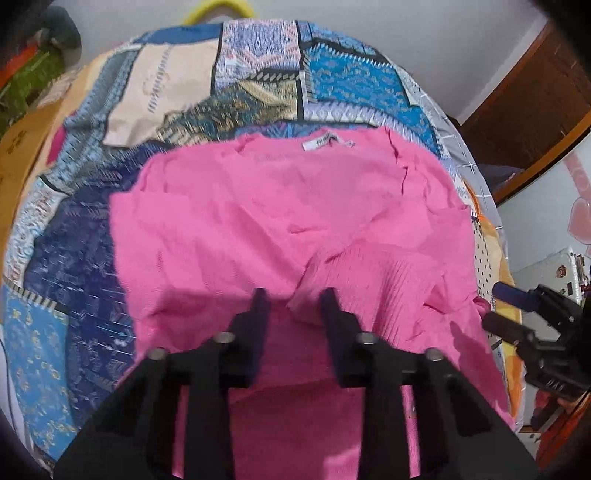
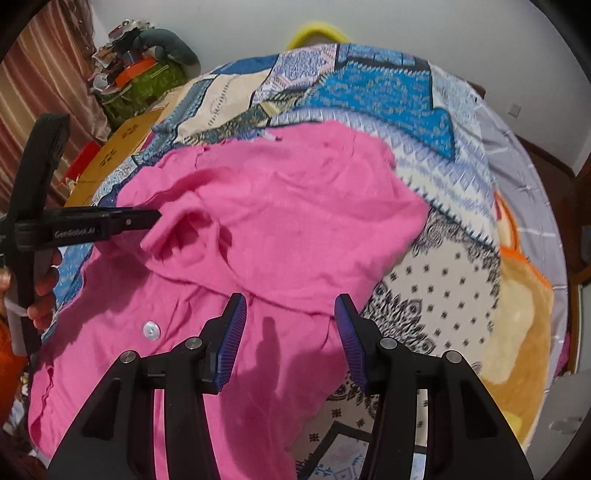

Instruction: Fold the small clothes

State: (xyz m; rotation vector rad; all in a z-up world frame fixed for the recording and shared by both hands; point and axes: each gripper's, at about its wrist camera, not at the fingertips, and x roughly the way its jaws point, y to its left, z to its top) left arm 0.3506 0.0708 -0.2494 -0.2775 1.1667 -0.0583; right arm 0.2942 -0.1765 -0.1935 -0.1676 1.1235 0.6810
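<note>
A pink shirt (image 1: pixel 280 218) lies on a patchwork bedspread (image 1: pixel 74 258), collar and white label (image 1: pixel 317 142) at the far side. A ribbed sleeve cuff (image 1: pixel 369 280) is folded over its middle. My left gripper (image 1: pixel 295 299) hovers just above the shirt with its jaws apart, next to the cuff; in the right wrist view its fingertips (image 2: pixel 155 218) touch the cuff (image 2: pixel 173 229). My right gripper (image 2: pixel 291 306) is open over the shirt's (image 2: pixel 295 206) near right edge, holding nothing. A white button (image 2: pixel 150 329) shows on the near left.
The bedspread (image 2: pixel 443 280) extends right and far of the shirt. A cardboard box (image 2: pixel 122 147) and cluttered items (image 2: pixel 140 74) stand at the far left. A yellow hoop (image 2: pixel 317 33) sits behind the bed. A wooden door (image 1: pixel 535 103) is at the right.
</note>
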